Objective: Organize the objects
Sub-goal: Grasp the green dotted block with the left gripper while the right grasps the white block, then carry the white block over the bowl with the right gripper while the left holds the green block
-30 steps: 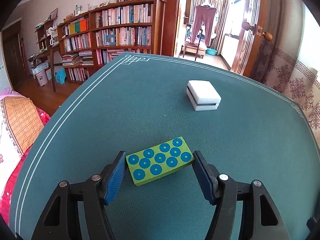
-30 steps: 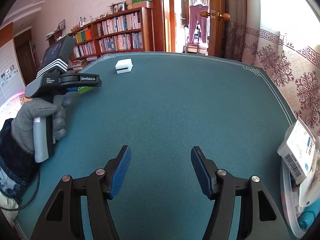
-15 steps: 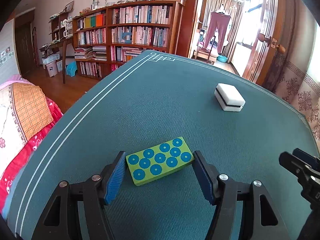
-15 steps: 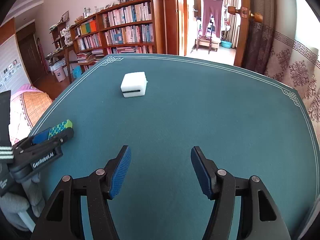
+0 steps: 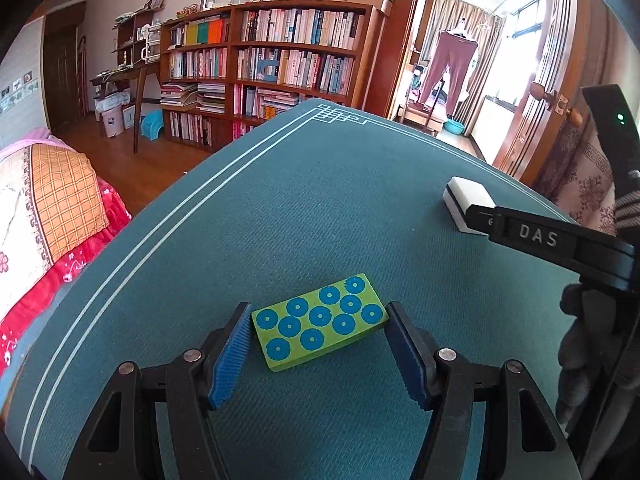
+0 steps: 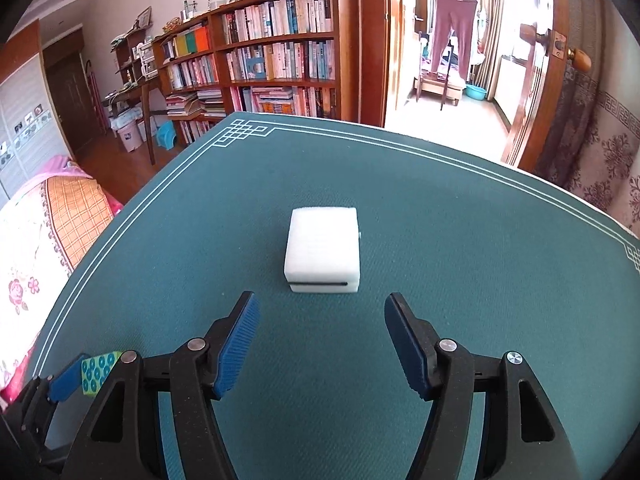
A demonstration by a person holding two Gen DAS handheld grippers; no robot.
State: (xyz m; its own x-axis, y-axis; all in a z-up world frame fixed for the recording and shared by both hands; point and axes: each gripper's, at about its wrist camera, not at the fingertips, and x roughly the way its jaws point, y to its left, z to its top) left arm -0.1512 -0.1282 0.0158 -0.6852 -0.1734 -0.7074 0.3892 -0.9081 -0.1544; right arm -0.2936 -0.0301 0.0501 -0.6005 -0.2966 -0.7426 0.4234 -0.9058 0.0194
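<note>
A green block with blue dotted circles (image 5: 320, 322) sits between the blue pads of my left gripper (image 5: 318, 316), which is shut on it just above the green felt table (image 5: 320, 200). This block (image 6: 98, 372) also shows at the lower left of the right wrist view. A white foam block with a dark slit (image 6: 322, 248) lies on the table just ahead of my right gripper (image 6: 322, 308). That gripper's jaws are opening and nothing is between them. In the left wrist view, the white block (image 5: 464, 196) is partly covered by the right gripper's black finger (image 5: 536, 236).
The table's white-lined edge (image 6: 120, 232) runs along the left, with a bed with a floral cover (image 5: 48, 216) below it. A bookcase (image 6: 276, 52) and an open doorway (image 6: 452, 48) stand beyond the far edge. A gloved hand (image 5: 592, 344) is at the right.
My right gripper has swept left across the table and now faces the white block up close, its jaws a little wider. It has entered the left wrist view. The green block stays gripped.
</note>
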